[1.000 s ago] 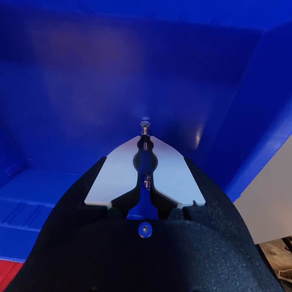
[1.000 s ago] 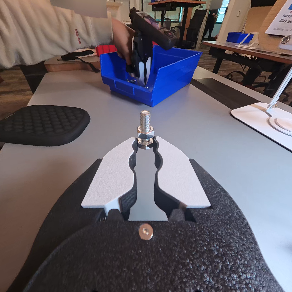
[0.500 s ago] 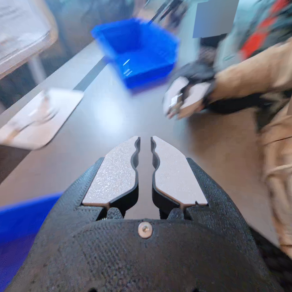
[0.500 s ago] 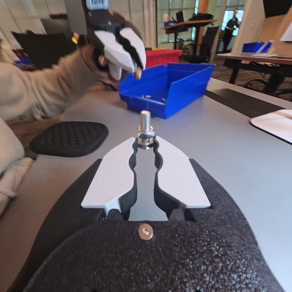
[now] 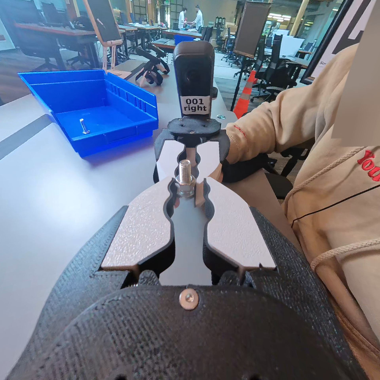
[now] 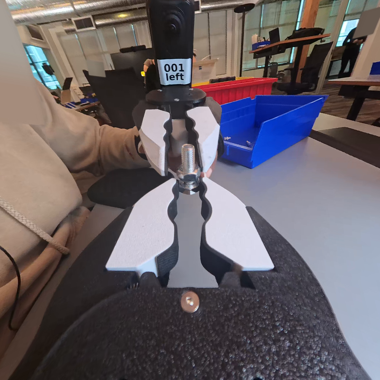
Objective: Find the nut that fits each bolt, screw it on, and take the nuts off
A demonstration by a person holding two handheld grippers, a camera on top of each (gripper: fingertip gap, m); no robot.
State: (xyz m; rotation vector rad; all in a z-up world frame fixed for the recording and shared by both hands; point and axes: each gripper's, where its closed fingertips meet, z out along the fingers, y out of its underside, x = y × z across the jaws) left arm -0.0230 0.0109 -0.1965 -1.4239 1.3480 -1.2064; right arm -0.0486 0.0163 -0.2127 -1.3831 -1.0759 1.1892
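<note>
Above the grey table [image 6: 308,205], the right gripper [image 6: 188,188] pinches the upright bolt [image 6: 188,156] by its head; the left gripper [image 5: 186,185], fingers spread, brackets its nut [image 5: 185,182].

Shiny threaded metal bolt [image 6: 188,158]; matt, grainy white fingers [image 6: 148,232]; glossy blue plastic bin [image 5: 98,111].

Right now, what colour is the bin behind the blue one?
Red bin, clearest in the right wrist view.
</note>
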